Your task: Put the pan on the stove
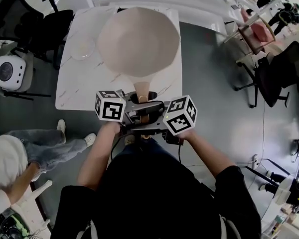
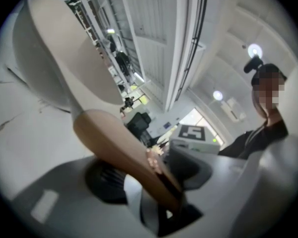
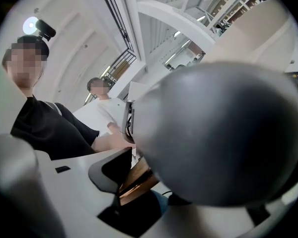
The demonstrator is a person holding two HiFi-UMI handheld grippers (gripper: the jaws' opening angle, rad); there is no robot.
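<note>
A large beige pan hangs in the air above the white marble table, its bowl filling the upper middle of the head view. Its tan handle points back toward me. My left gripper and right gripper face each other and are both shut on that handle from opposite sides. In the left gripper view the handle runs between the left gripper's jaws up to the pan bowl. The right gripper view shows the handle's wooden end clamped. No stove is recognisable.
A clear glass dish or lid lies on the table's left part. Black office chairs and a white round appliance stand to the left, more chairs to the right. A person in jeans stands at lower left.
</note>
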